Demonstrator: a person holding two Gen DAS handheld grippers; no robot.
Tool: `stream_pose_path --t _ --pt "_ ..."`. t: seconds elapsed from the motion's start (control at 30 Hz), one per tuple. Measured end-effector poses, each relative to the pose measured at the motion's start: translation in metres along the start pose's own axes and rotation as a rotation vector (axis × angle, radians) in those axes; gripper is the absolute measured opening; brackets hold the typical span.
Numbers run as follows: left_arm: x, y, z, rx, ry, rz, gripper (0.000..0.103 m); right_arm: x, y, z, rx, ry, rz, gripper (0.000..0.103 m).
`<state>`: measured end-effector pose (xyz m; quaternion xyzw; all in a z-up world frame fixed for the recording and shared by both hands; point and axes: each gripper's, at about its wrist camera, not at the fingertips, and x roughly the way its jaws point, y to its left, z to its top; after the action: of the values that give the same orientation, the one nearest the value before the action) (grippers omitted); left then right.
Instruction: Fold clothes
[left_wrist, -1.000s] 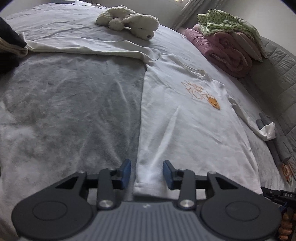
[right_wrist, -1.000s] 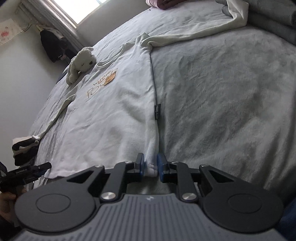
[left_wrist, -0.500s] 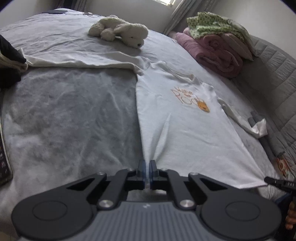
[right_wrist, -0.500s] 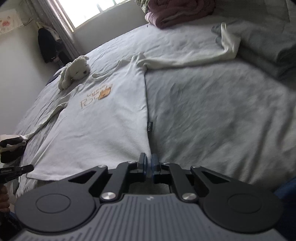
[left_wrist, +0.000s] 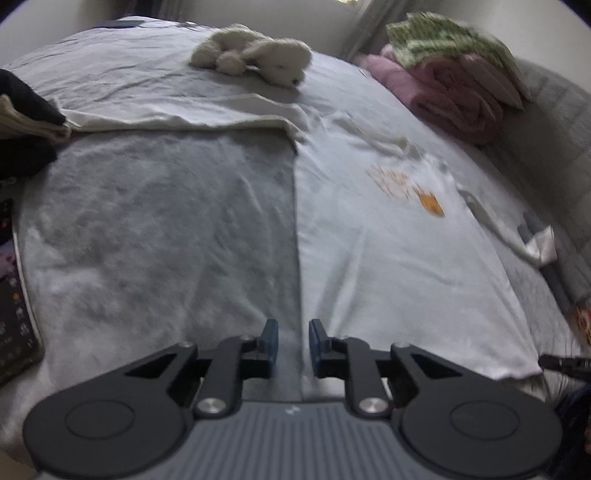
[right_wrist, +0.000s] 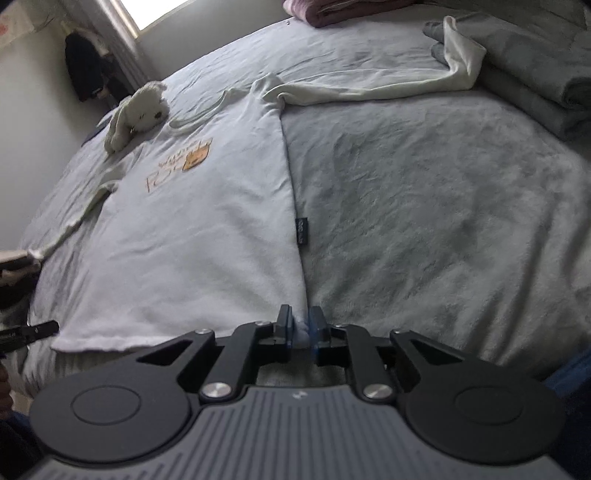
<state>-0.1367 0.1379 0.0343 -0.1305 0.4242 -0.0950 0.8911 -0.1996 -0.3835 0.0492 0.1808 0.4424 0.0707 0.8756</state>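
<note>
A white long-sleeved shirt (left_wrist: 388, 258) with an orange print lies flat and face up on the grey bed cover (left_wrist: 166, 221). Both sleeves are stretched out sideways. My left gripper (left_wrist: 293, 341) hovers open at the hem corner, and the shirt's side edge runs between its blue pads. In the right wrist view the same shirt (right_wrist: 203, 240) spreads to the left. My right gripper (right_wrist: 300, 323) sits at the other hem corner, its jaws slightly apart with a small bunch of white cloth between them.
A white plush toy (left_wrist: 255, 55) lies past the collar. Rolled pink bedding (left_wrist: 454, 99) under a green cloth (left_wrist: 443, 40) sits at the far right. Dark clothes (left_wrist: 22, 122) lie at the left edge. A folded grey blanket (right_wrist: 535, 66) touches one sleeve end.
Both grippers were shut on the hem corners half a second ago. Now the left jaws stand well apart and the right jaws have parted a little. The hem lies stretched flat.
</note>
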Motion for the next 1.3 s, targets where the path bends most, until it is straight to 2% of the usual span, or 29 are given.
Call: stream_pose_path --t 0.2,0.47,0.63,0.77,0.9,1.03,1.13,1.3 --pt "0.022 -0.012 0.026 -0.001 -0.004 0.043 0.018 0.021 0.008 0.030 -0.044 0.014 0.007 0.015" --pt "0.074 -0.051 0.072 0.049 0.026 0.078 0.021 0.082 0.006 0.094 -0.149 0.125 -0.004 0.015" --pt "0.110 -0.068 0.095 0.116 0.010 0.113 0.023 0.111 -0.002 0.135 -0.101 0.158 0.036 0.014" --pt "0.131 -0.069 0.101 0.155 -0.003 0.123 0.024 0.123 0.001 0.154 -0.100 0.153 0.045 0.014" --pt "0.135 -0.074 0.113 0.185 -0.024 0.129 0.026 0.128 -0.002 0.161 -0.091 0.108 0.053 0.014" --pt "0.145 -0.076 0.123 0.209 -0.044 0.148 0.026 0.123 0.014 0.173 -0.160 0.009 0.023 0.018" --pt "0.153 -0.073 0.129 0.214 -0.052 0.152 0.026 0.135 0.027 0.182 -0.211 -0.002 0.029 0.018" --pt "0.159 -0.061 0.141 0.151 -0.044 0.121 0.026 0.156 0.049 0.196 -0.297 -0.017 0.041 0.018"
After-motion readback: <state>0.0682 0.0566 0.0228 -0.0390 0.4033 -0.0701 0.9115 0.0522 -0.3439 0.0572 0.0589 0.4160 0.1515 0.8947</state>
